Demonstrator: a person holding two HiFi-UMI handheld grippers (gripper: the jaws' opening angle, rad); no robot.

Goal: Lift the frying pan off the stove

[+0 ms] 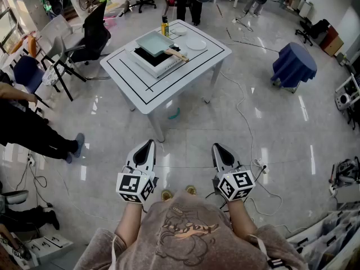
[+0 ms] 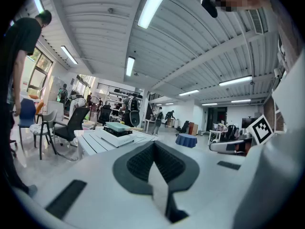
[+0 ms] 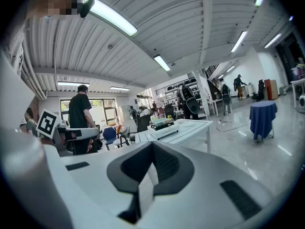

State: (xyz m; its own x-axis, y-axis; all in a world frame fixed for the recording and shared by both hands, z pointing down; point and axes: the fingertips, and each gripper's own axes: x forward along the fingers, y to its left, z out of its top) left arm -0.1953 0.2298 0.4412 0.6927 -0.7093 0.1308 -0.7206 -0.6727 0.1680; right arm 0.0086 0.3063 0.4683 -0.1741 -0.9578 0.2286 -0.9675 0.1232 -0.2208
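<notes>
Open workshop hall. Glossy grey tile floor, loose cables running across it. White table with black border lines stands mid-room. Black office chair and blue chair to its left, round stand under a blue cloth to its right. Ribbed white ceiling, long tube lights on. Windows along one side, daylight in.

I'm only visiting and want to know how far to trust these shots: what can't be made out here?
Inside of the frying pan: too small in the head view; both gripper views show it only from the side, far off.
Controls of the stove: too small in every view.
Label of the bottle: too small in the head view.
Most of the bystander at left: cut off by the head view's edge.
</notes>
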